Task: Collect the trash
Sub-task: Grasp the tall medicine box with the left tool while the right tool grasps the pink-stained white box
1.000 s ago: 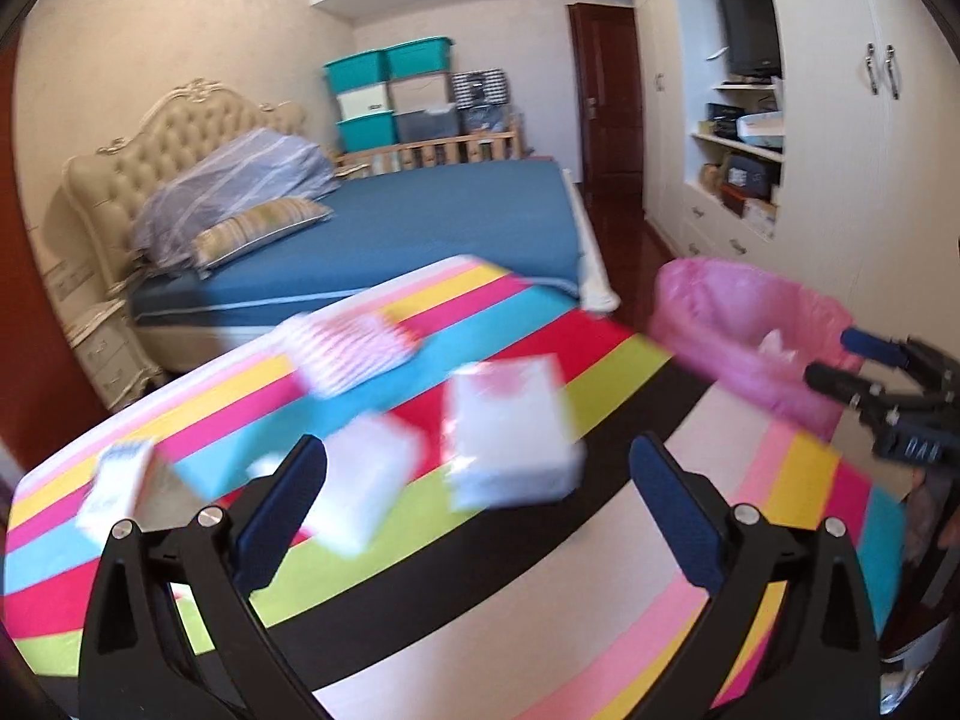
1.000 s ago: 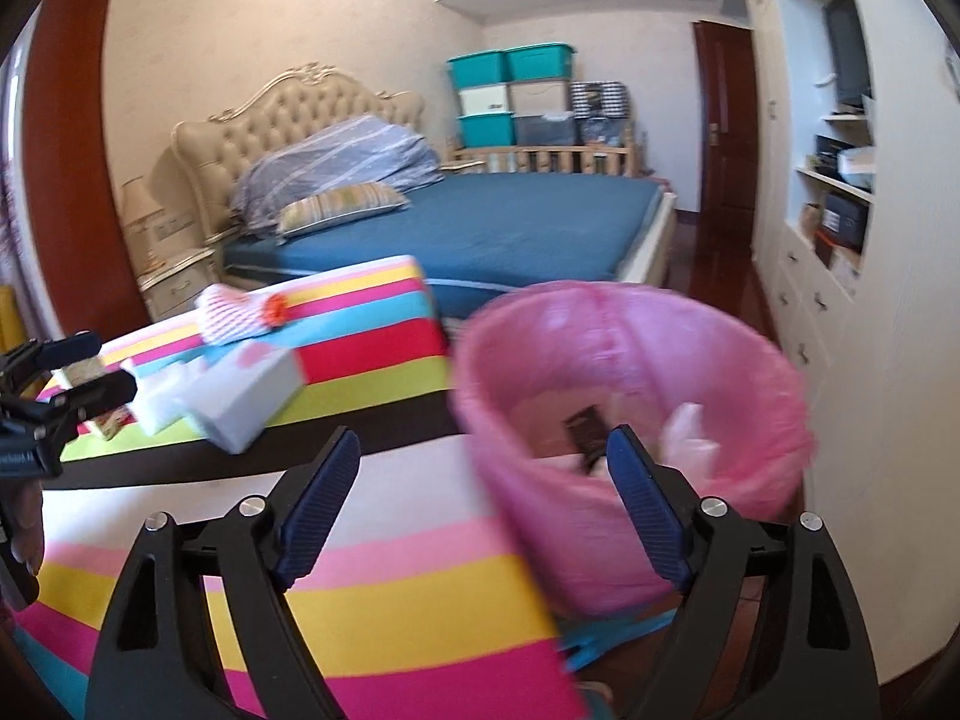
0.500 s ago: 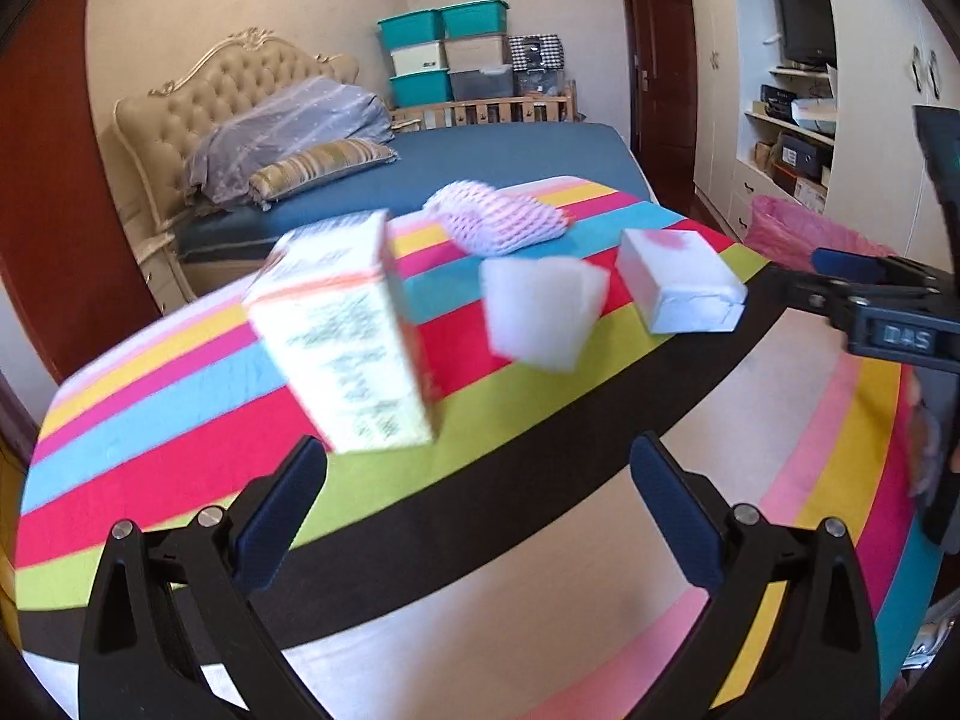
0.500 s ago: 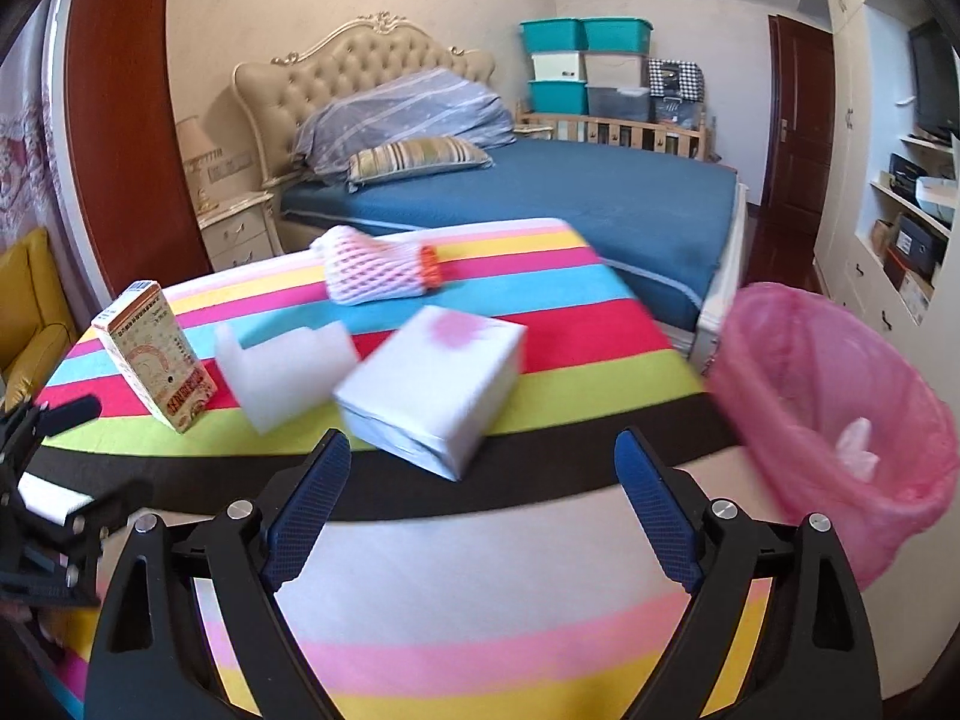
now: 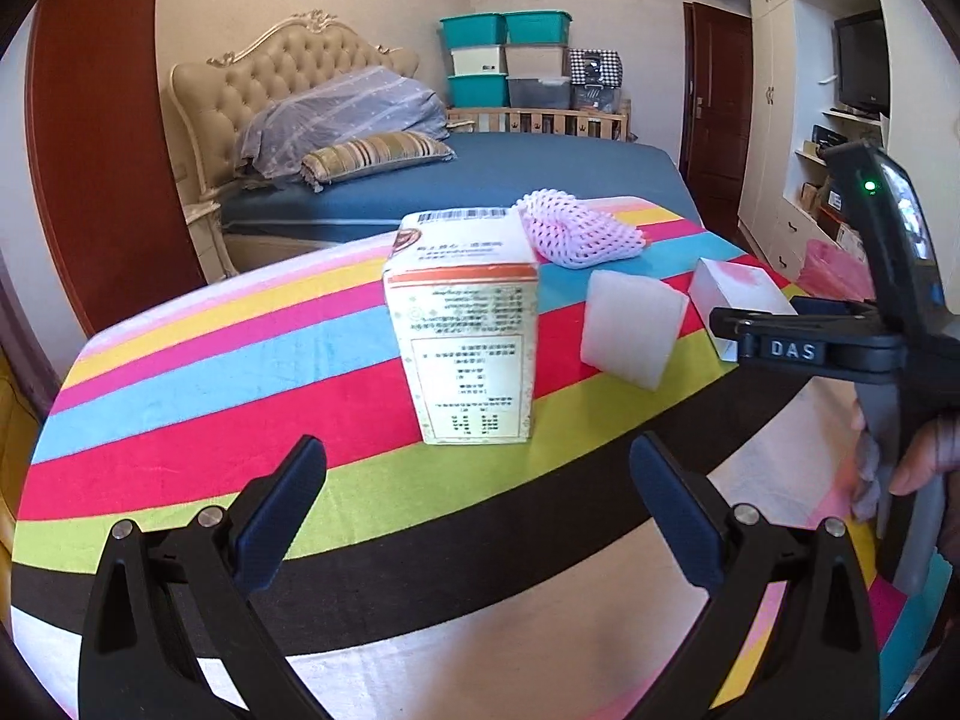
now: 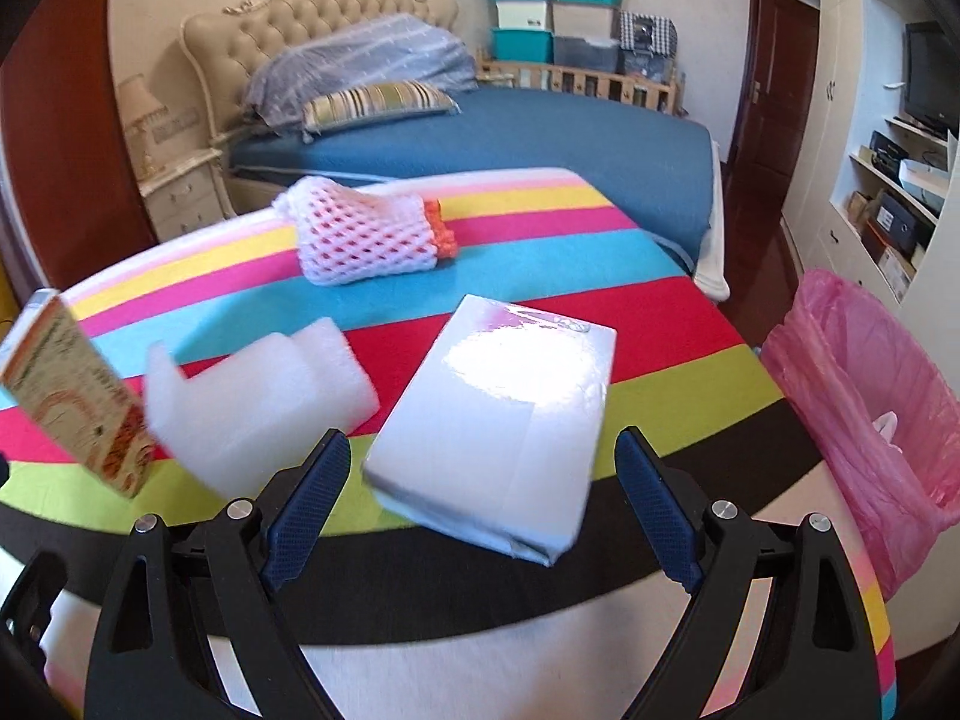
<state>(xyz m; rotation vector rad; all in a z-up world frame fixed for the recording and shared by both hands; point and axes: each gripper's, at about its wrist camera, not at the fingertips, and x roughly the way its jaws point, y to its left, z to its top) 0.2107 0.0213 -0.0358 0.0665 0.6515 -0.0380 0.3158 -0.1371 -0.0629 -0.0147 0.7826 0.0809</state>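
Observation:
On the striped tablecloth stand an upright printed carton, a white foam block, a flat white box and a pink foam net. My left gripper is open, just short of the carton. My right gripper is open, its jaws either side of the near end of the white box. The foam block, carton and net lie to its left. The pink-lined bin stands at the table's right.
A blue bed lies beyond the table, with a nightstand to the left. White cupboards and shelves line the right wall. The right gripper's body and the hand holding it show in the left wrist view.
Both grippers have swung left from the bin toward the table. The left one has closed in on the carton, the right one on the white box. Both stayed open.

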